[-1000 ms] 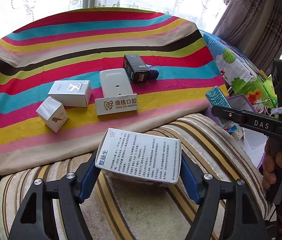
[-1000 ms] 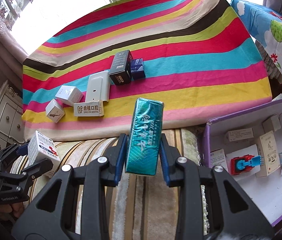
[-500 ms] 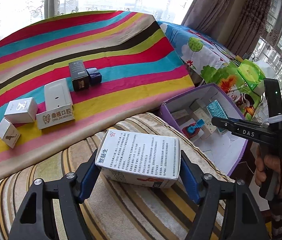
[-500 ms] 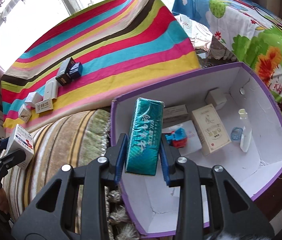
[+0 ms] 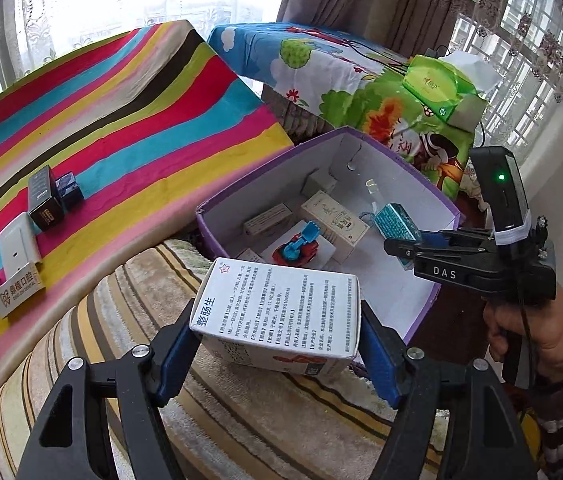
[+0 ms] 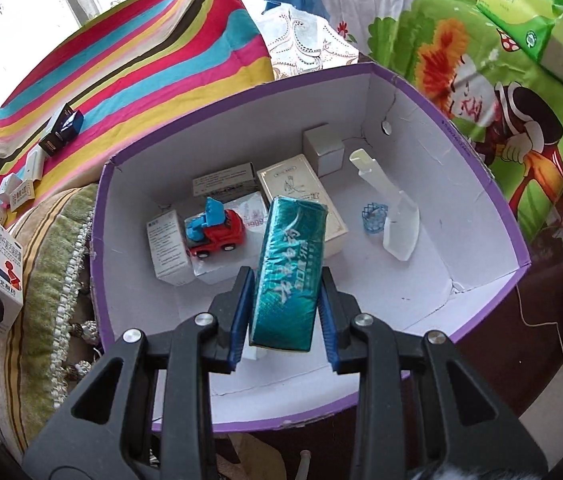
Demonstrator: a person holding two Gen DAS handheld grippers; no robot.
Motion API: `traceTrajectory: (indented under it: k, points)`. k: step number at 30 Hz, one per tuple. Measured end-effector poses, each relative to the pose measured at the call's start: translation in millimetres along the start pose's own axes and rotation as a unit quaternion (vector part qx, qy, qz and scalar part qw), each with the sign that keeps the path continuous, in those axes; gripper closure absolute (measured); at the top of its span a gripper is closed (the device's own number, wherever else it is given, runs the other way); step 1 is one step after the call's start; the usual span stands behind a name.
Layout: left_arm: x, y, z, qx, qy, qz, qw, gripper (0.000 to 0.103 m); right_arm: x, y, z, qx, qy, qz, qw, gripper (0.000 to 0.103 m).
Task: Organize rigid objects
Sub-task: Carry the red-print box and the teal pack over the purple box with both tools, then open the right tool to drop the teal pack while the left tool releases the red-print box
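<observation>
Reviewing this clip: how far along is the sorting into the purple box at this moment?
Partly done. The purple box already holds a toy truck and several small cartons. In hand: the right gripper holds a teal pack over the box, and the left gripper holds a white medicine box beside it. Left: a black box and some white boxes on the striped cloth.

Right tongs [image 6: 283,312] grip a teal packet [image 6: 289,272] above the purple-rimmed box [image 6: 481,168].

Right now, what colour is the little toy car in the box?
Red toy car with a blue digger; right wrist view.
</observation>
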State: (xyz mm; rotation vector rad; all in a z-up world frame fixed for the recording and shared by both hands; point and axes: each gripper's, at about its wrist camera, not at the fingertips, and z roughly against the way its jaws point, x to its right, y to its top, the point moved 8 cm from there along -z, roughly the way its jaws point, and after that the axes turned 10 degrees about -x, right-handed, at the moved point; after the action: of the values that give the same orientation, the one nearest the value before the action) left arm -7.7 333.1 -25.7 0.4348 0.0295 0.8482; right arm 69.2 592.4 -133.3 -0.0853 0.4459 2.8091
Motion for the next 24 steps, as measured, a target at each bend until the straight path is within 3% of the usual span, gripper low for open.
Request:
traceTrajectory:
  k: [7, 11, 16, 21, 24]
  points:
    - [32, 5, -15, -0.011, -0.011, -0.034, 0.9993, 0.029, 17, -2, -1, -0.001, -0.021, 0.001, 1.0, 0.067]
    - [41, 8, -20, -0.019, -0.039, -0.036, 0.9984, 0.028, 18, -2, -2, 0.0, -0.034, 0.007, 0.999, 0.067]
    - [40, 8, -25, -0.028, -0.057, -0.021, 0.9978, 0.019, 17, -4, -4, -0.006, -0.039, 0.008, 0.999, 0.066]
    - [36, 7, -19, -0.018, -0.067, -0.012, 0.9975, 0.019, 14, -4, -5, -0.011, -0.036, 0.005, 0.999, 0.046]
    - [32, 5, -11, -0.001, -0.074, -0.008, 0.9973, 0.019, 11, -4, -2, -0.006, -0.042, 0.013, 0.999, 0.043]
